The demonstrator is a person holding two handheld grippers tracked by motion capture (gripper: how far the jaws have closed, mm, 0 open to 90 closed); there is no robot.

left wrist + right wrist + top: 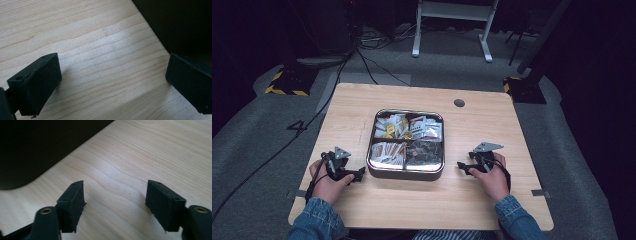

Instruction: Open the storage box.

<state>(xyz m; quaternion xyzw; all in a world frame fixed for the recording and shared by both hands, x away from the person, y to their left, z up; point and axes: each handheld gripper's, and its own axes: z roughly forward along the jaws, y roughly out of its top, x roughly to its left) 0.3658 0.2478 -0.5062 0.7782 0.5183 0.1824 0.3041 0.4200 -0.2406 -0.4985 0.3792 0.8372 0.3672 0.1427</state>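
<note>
Grippers [360,175] [460,166] flanking squarish tray [406,173], pointing inward

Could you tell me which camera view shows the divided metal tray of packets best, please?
The high view: the whole tray and its four packet-filled compartments show between both tongs. The left gripper view and right gripper view catch just its dark outer wall.

The tray [406,172] sits mid-table [472,200], between left gripper [358,175] and right gripper [462,166].

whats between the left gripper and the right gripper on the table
The metal tray of packets sits between the left gripper and the right gripper, with a strip of bare wooden table on each side, as the high view shows.
</note>
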